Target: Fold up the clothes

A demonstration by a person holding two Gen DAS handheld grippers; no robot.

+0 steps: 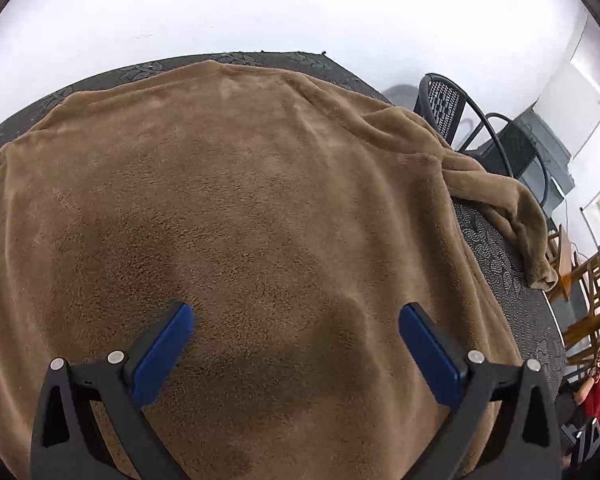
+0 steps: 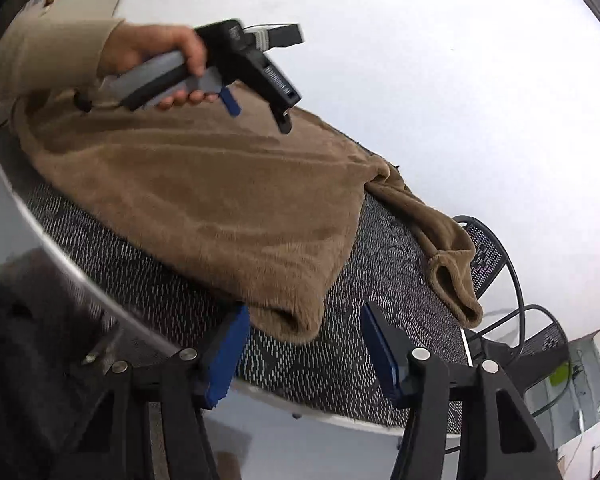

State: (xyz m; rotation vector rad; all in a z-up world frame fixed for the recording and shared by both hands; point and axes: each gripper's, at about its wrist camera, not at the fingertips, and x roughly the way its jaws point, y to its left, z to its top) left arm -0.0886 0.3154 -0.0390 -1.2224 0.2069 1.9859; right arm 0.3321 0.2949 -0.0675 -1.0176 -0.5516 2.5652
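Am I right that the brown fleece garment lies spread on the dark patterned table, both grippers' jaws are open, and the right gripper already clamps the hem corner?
Not quite. In the right wrist view the right gripper is open with the brown fleece garment's hem corner between its jaws, unclamped. The rest holds: it lies on the dark patterned table, and the left gripper is open.

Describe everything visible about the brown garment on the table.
The brown garment is a fuzzy, fleece-like top, spread mostly flat over the dark patterned table. One sleeve trails off rumpled toward the table's edge, its cuff open. A hem corner lies between the open right gripper's fingers. The open left gripper hovers above its middle; contact is unclear.
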